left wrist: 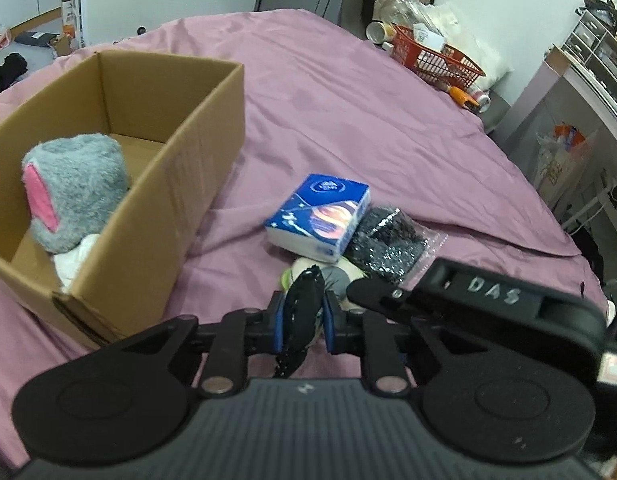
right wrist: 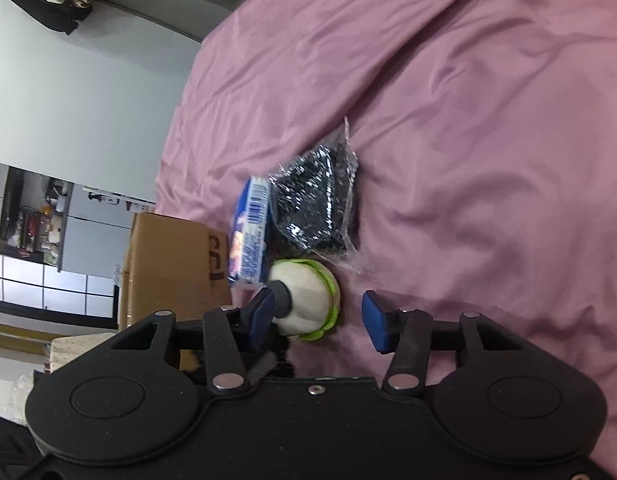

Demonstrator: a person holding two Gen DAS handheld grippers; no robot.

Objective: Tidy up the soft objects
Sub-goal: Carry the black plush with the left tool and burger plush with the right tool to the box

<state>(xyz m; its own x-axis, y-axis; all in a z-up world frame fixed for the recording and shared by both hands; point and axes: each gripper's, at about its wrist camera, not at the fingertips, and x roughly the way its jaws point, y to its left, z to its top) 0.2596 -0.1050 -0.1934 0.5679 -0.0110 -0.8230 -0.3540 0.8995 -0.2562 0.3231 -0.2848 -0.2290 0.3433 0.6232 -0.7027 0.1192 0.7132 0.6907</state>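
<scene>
Left wrist view: The left gripper [left wrist: 303,322] is clamped on a black glossy soft item [left wrist: 302,312], which stands pinched between the two blue pads. The landmark is the cardboard box [left wrist: 180,184], open-topped, on the pink bedsheet [left wrist: 348,100]. Inside the box, at its near end, lie a grey plush toy [left wrist: 76,188] with a pink ear and a white soft item [left wrist: 74,258] below it. To the right of the box, on the sheet, lies a blue tissue pack [left wrist: 320,216]; a black sparkly packet [left wrist: 388,240] touches its far side from the box. A white ball with green trim [left wrist: 308,270] sits just in front of both. The right gripper body enters from the right, beside the ball. A red basket [left wrist: 436,58] stands well beyond the box, at the bed's far edge.

Right wrist view: The right gripper [right wrist: 316,320] stands with its jaws apart. The ball [right wrist: 308,300] lies between the pads [right wrist: 262,314], against the left pad and clear of the right one. The tissue pack [right wrist: 248,232] lies between the ball and the box [right wrist: 168,264]; the packet [right wrist: 316,200] touches the pack on the side away from the box.
</scene>
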